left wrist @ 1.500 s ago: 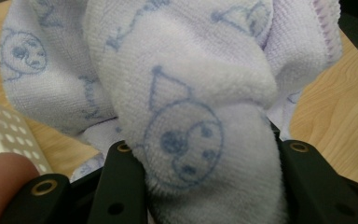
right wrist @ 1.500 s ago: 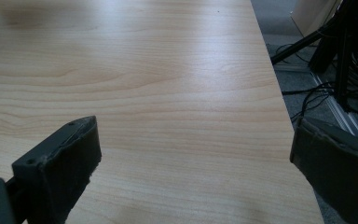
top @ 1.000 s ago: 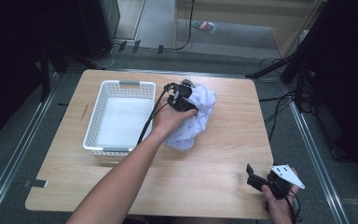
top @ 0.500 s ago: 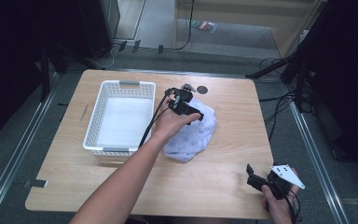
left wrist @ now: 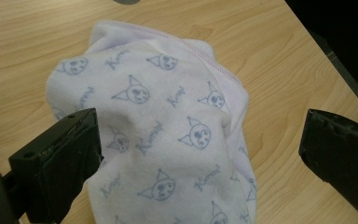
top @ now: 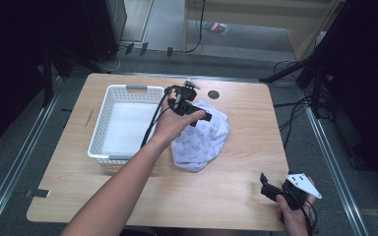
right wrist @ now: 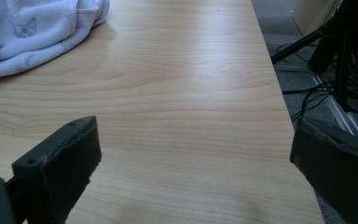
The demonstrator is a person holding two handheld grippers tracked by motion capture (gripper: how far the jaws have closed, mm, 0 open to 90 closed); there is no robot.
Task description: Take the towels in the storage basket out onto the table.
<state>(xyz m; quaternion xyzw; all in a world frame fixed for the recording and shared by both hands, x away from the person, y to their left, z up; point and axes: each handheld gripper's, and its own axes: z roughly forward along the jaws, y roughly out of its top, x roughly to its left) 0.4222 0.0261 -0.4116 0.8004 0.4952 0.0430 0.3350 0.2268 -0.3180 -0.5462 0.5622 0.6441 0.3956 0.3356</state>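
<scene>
A white cloth printed with small blue cat faces is seen crumpled in a heap on the wooden table, just to the right of a white plastic basket whose perforated walls enclose a bare white floor. The cloth lies wholly on the tabletop and not in the basket, though its left edge is hidden by the person's hand in the high view, so contact with the basket wall cannot be told. The left gripper is held over the upper left part of the cloth, its cable trailing back along the forearm. In the left gripper view the cloth is seen between and beyond the two black jaws, which are spread wide with nothing clamped between them; the left-hand jaw overlaps the cloth's edge, but whether it touches the fabric cannot be told. A pink-stitched hem is seen along the far edge of the cloth. The right gripper is held low near the table's front right corner, well apart from the cloth. In the right gripper view its jaws are likewise spread apart over bare wood, and a corner of the cloth is seen at the upper left. A small dark round mark is seen on the table near the far edge, beyond the cloth.
</scene>
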